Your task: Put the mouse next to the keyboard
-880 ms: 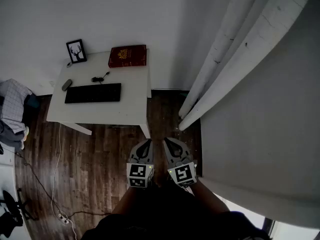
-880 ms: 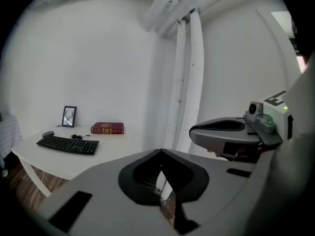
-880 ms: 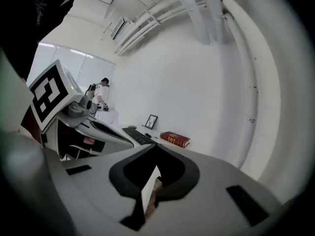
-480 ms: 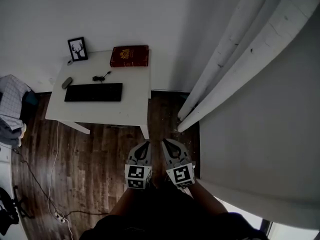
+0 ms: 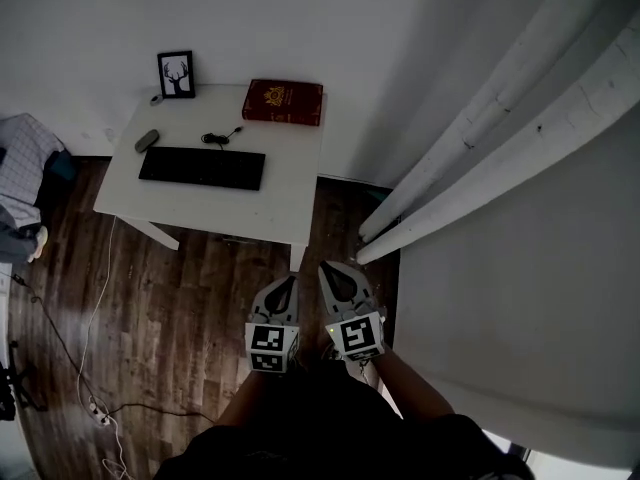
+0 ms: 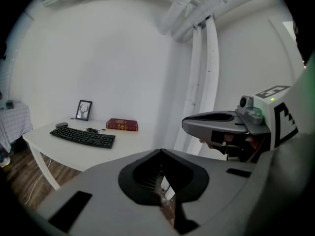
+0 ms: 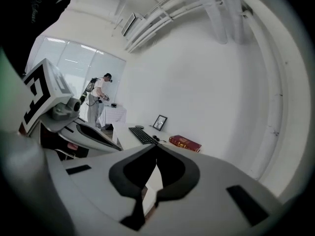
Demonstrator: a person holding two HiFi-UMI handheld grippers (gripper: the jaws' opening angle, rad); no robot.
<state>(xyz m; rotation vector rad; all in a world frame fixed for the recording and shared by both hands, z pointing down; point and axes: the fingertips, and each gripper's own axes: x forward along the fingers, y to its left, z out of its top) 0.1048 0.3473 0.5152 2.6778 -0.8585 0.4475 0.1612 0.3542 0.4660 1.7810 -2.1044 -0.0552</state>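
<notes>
A black keyboard (image 5: 202,168) lies on a white table (image 5: 262,212) against the wall. A small dark mouse (image 5: 147,140) rests just off the keyboard's left end. The left gripper view shows the same keyboard (image 6: 82,136) and mouse (image 6: 61,125) far ahead. My left gripper (image 5: 283,290) and right gripper (image 5: 334,275) hang side by side over the wooden floor, well short of the table. Both are shut with nothing between the jaws.
A red book (image 5: 284,102) and a framed deer picture (image 5: 177,74) stand at the table's back. A dark cable (image 5: 220,136) curls behind the keyboard. White curtains (image 5: 500,118) hang at the right. A white cord (image 5: 90,308) trails over the floor at the left. A person (image 7: 96,100) stands far off.
The table and its objects have shifted right and slightly down in the head view as the view moved. Both grippers have drifted a little upward in the picture, still shut and empty.
</notes>
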